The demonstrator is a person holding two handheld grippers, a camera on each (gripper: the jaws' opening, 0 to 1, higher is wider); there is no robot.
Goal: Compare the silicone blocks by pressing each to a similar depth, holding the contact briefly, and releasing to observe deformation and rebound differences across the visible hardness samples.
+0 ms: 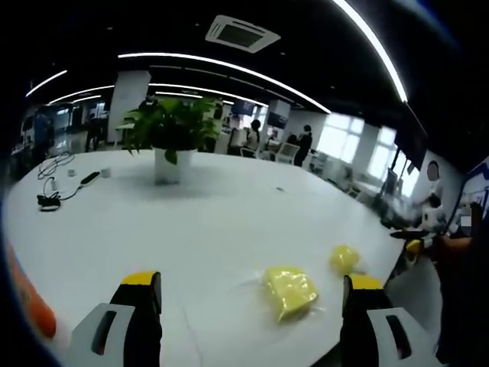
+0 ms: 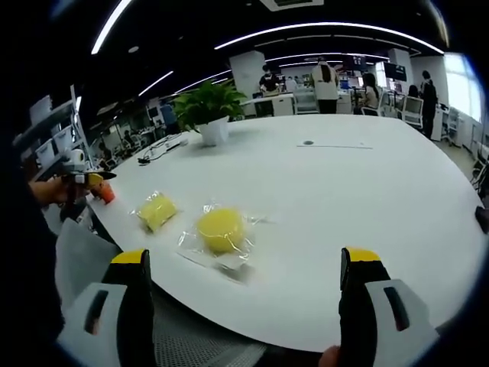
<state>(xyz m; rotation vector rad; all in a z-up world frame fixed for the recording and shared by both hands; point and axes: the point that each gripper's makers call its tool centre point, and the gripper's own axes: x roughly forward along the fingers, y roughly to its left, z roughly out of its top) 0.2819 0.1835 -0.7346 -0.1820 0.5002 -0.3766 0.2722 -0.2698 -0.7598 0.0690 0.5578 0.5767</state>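
Left gripper (image 1: pixel 250 294) has its jaws spread wide with nothing in them, hanging above the near edge of the white tabletop (image 1: pixel 229 214). Right gripper (image 2: pixel 248 267) is the same deal: wide apart, empty, off the near edge of the tabletop.

Two yellow silicone samples sit near that edge, each in a clear plastic wrap. In the left gripper view the squarish block (image 1: pixel 290 290) lies just ahead, a bit right of centre between the jaws, its long side running roughly away from the camera, with the rounder block (image 1: pixel 344 258) further right. In the right gripper view the order flips: the rounder block (image 2: pixel 221 229) is ahead and slightly left, the squarish one (image 2: pixel 156 210) further left.

So I'd guess each gripper has its own nearer sample. Hard to tell hardness labels or whether the wrap is sealed. The potted plant (image 1: pixel 172 138) and cables (image 1: pixel 57 187) are well away.
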